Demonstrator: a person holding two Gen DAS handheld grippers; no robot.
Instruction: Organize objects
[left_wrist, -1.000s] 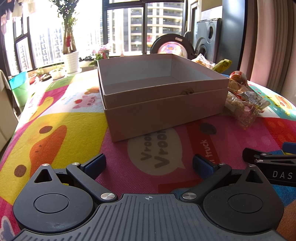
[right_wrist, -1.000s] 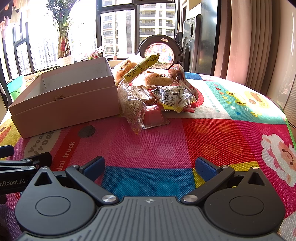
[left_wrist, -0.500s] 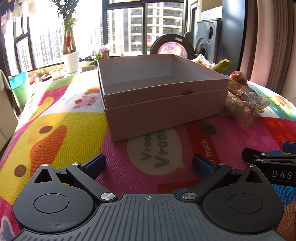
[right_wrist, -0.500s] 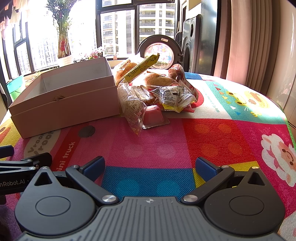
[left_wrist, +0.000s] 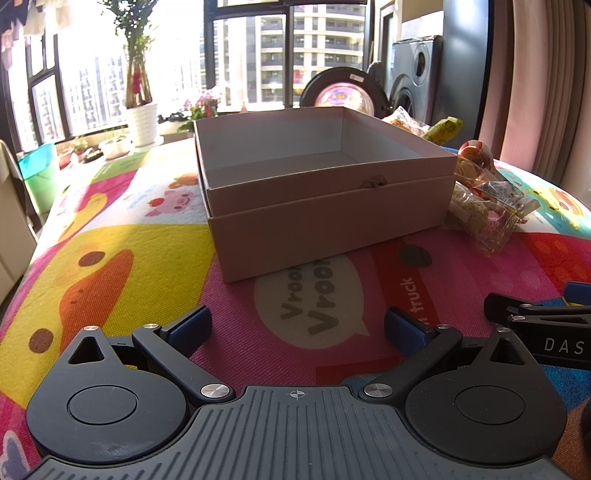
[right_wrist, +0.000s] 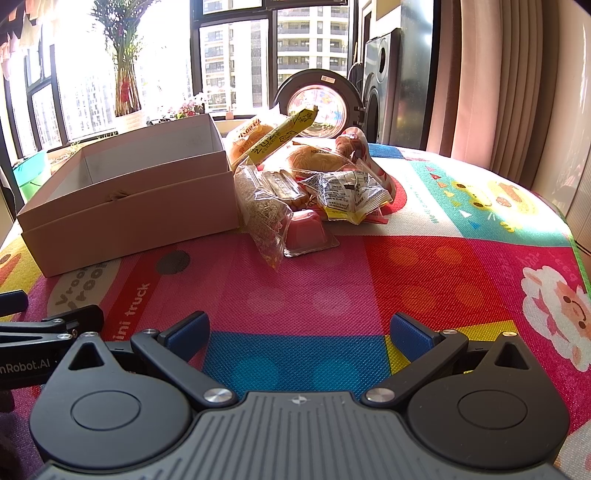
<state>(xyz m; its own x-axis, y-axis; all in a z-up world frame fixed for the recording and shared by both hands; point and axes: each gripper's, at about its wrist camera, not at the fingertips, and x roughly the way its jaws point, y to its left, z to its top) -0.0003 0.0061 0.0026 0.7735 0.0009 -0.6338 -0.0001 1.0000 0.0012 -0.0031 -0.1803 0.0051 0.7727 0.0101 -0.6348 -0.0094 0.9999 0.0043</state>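
Left gripper (left_wrist: 297, 325): jaws spread wide, nothing between the blue pads; it sits low over the play mat (left_wrist: 122, 236), well short of the box.
Cardboard box (left_wrist: 325, 218): open-topped, seated in its own lid; the interior shows no contents in either view. It stands on the mat ahead of the left gripper.
Snack pile (right_wrist: 310, 184): just beside the box's right wall, some packets touching it. Visible items: a clear bag of grainy snack (right_wrist: 264, 214), a pink jelly cup (right_wrist: 306, 230), a crinkled printed wrapper (right_wrist: 347, 195), wrapped bread buns (right_wrist: 314, 158) and a long yellow packet (right_wrist: 284, 136) propped on top.
Right gripper (right_wrist: 299, 330): jaws likewise fully apart and gripping nothing; it points at the pile from well back.
Progress: judged not yet begun. No snack lies in the box; every item remains outside.
Remaining: each packet to be lifted and placed in the box, presumably by the right gripper, which is nearer the pile.
Risk noted: the heap is loose; drawing out a lower item may topple the yellow packet.
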